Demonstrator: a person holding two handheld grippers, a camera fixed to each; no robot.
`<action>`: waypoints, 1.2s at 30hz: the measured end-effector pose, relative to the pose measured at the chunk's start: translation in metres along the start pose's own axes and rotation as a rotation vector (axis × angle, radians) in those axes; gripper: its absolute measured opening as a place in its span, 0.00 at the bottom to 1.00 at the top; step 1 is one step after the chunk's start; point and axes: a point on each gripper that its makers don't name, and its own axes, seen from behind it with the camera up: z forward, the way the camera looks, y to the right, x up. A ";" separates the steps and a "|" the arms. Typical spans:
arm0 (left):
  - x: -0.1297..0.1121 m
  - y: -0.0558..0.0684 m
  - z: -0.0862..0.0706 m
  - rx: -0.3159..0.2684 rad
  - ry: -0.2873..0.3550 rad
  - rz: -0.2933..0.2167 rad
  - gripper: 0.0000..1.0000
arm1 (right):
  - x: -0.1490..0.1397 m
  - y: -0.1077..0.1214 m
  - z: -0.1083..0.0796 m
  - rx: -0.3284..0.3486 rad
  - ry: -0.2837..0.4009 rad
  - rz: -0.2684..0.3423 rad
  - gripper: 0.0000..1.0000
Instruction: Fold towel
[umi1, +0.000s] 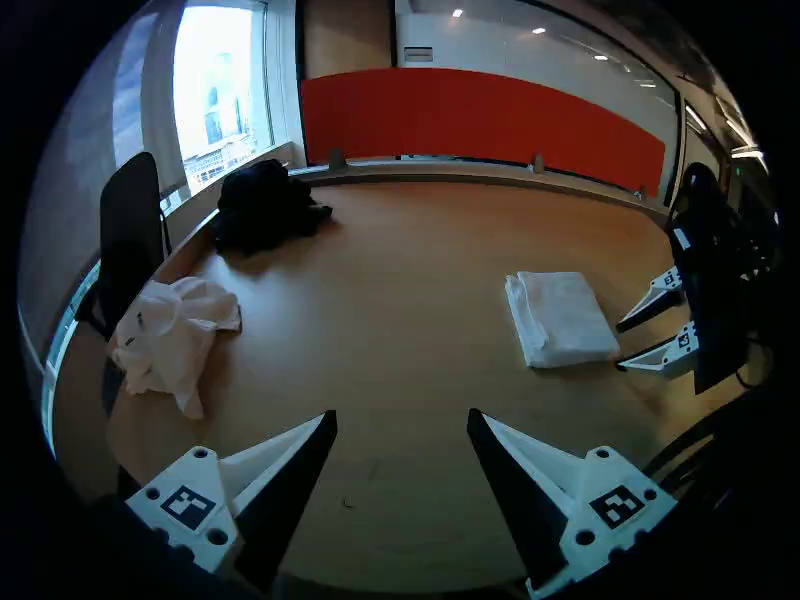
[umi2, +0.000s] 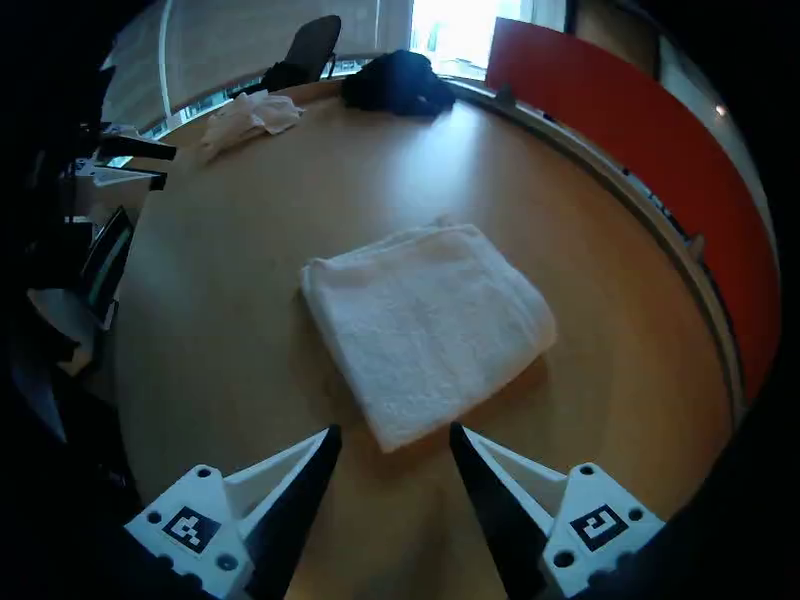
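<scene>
The towel (umi2: 425, 325) lies folded into a thick white rectangle on the wooden table (umi2: 220, 300), set at a slant. One corner points at the right gripper (umi2: 394, 432). That gripper's fingers are spread, one on each side of the near corner, and they pinch nothing. I cannot tell whether they brush the cloth. The towel's layered edge runs along its left side, and its far corners sit flat.

In the left gripper view the left gripper (umi1: 400, 414) hovers over bare wood with its fingers wide apart and nothing between them. The towel is well off to its right, and the right gripper (umi1: 620, 348) comes in from the right, its tips just beside the towel's right edge.

Open tabletop surrounds the towel on its near, far and left sides. A crumpled white cloth (umi1: 175, 340) lies at the left edge of the table and a black bundle (umi1: 265, 205) at the far left, both well apart from the towel. A dark chair (umi1: 130, 230) stands beyond the left edge. The table's curved far edge runs below a red panel (umi1: 480, 120).
</scene>
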 end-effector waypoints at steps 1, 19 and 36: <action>0.000 0.000 0.000 0.000 0.000 0.000 0.97 | -0.001 0.000 0.001 0.000 -0.003 0.003 0.78; 0.001 -0.001 0.001 0.001 0.001 0.003 0.97 | -0.009 -0.003 0.007 0.007 -0.023 0.048 0.36; 0.000 0.000 0.001 -0.001 0.002 0.006 0.97 | -0.007 0.001 0.006 -0.013 -0.012 0.074 0.04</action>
